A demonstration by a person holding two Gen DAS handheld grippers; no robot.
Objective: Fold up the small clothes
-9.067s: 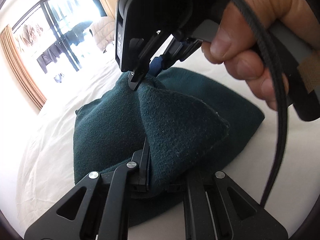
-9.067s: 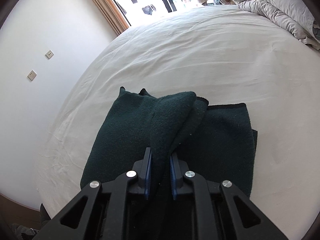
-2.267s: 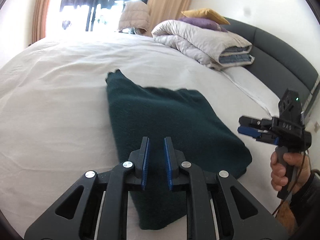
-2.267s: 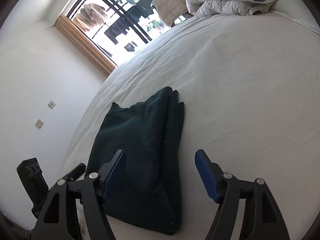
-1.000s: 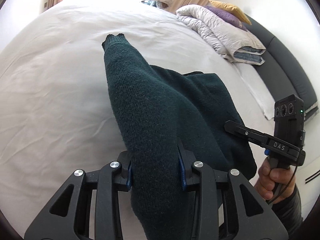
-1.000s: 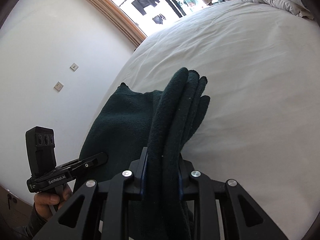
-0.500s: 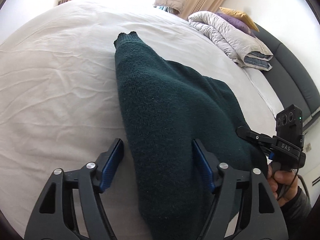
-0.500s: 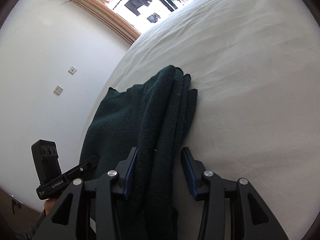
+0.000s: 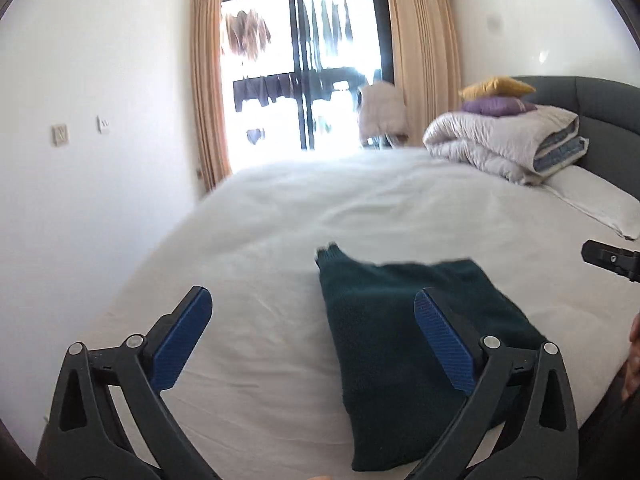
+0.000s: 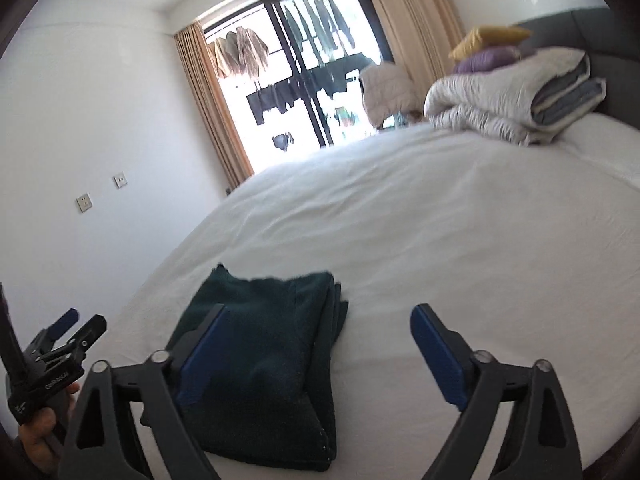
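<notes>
Left wrist view
Left claw (image 9: 312,340): its two black arms with blue ribbed pads are spread wide apart; nothing is held between them.
Garment: a dark green knitted garment (image 9: 404,344), folded into a compact rectangle, is laid flat on the white bed sheet (image 9: 360,208), near the bed's near edge. It is seen behind the right-hand pad, with a ribbed cuff sticking out at its far left corner.
Right claw (image 9: 612,259): only a black tip is seen at the frame's right edge, above the sheet and apart from the garment; whether it is spread or closed cannot be told from this view.
Background: a rolled grey-white quilt (image 9: 504,144) is stacked at the dark grey padded headboard (image 9: 600,100), with a purple cushion (image 9: 496,106) and a yellow cushion (image 9: 496,87) on top. Beige curtains (image 9: 424,48) are hung beside a glass balcony door (image 9: 304,72).

Right wrist view
Right claw (image 10: 320,350): its blue-padded arms are held wide apart and empty, above the bed.
Garment (image 10: 264,356): it is seen lying flat on the sheet (image 10: 460,220), partly behind the left-hand pad, its stacked folded edges facing right.
Left claw (image 10: 74,326): it is seen at the lower left, gripped by a hand (image 10: 38,436), its arms parted, beside the garment and not touching it.
</notes>
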